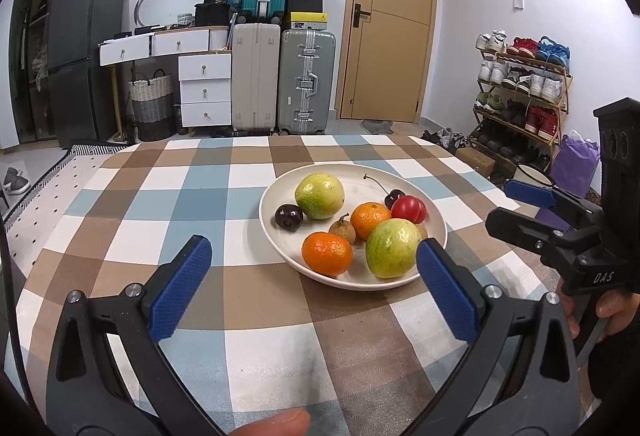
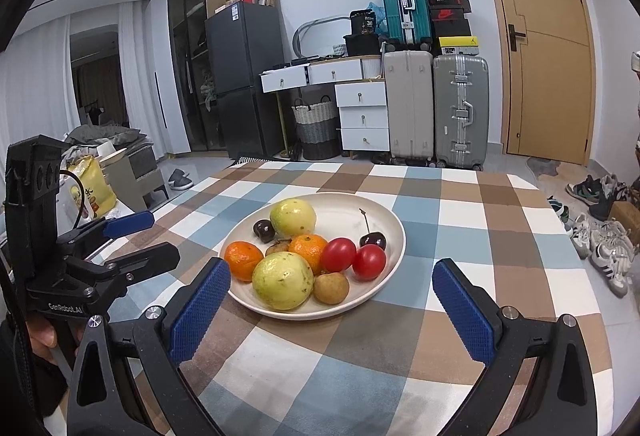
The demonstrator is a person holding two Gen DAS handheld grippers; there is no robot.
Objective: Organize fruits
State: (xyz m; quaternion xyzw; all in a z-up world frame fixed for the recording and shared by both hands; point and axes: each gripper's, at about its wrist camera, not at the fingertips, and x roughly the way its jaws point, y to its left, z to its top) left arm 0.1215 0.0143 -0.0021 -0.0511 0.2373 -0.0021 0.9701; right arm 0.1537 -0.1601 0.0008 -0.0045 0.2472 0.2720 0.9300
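The plate [image 2: 394, 236] sits on the checked tablecloth [image 2: 460, 276], toward the middle of the table and well in from every visible edge. It holds two green fruits [image 2: 283, 280], two oranges [image 2: 243, 260], two red tomatoes [image 2: 369, 262], two dark cherries [image 2: 373, 239] and two small brown fruits [image 2: 331, 288]; all lie inside the rim, most of them bunched and touching in the near half, with one green fruit and one cherry on the far side. The left gripper [image 1: 314, 270] hangs above the cloth just in front of the plate, its jaws wide apart and holding nothing; its right finger overlaps the near rim in the left wrist view. The right gripper [image 2: 332, 300] also hovers before the plate with jaws spread and empty, the near rim showing between its blue pads [image 2: 200, 312]. A hand [image 1: 612, 310] grips the right tool's handle at the table's right side. Bare cloth lies to the left of the plate, behind it up to the far table edge, and in front of it beneath both grippers. Beyond the far edge stand suitcases [image 2: 460, 111], white drawers [image 2: 362, 117] and a door [image 2: 548, 47]
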